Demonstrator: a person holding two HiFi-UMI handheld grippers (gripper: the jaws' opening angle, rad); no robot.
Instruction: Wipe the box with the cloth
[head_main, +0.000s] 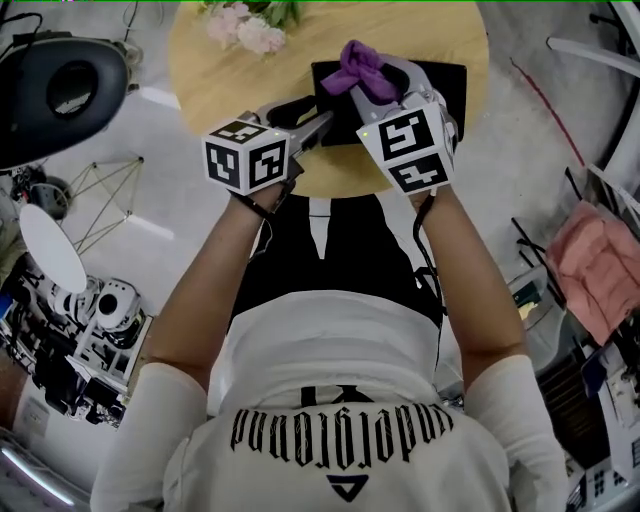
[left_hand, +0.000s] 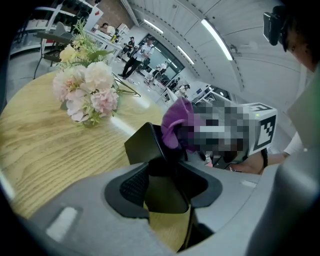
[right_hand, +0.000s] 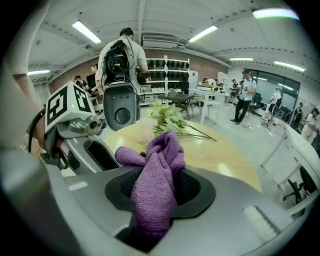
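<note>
A flat black box (head_main: 445, 85) lies on the near part of a round wooden table (head_main: 200, 75). My left gripper (head_main: 305, 120) is closed on the box's near left corner, and in the left gripper view the dark box (left_hand: 142, 145) fills the gap between the pads of that gripper (left_hand: 162, 175). My right gripper (head_main: 368, 88) is shut on a bunched purple cloth (head_main: 358, 68) and holds it over the left half of the box. In the right gripper view the cloth (right_hand: 157, 170) sticks up from between the jaws of the right gripper (right_hand: 159, 187), and the box is hidden below them.
A bunch of pink flowers (head_main: 245, 25) lies at the table's far edge, beyond the box. A dark round-shelled chair (head_main: 60, 85) and white equipment (head_main: 90, 320) stand on the floor at the left. A pink cloth (head_main: 600, 260) lies at the right. People stand in the room behind (right_hand: 120, 55).
</note>
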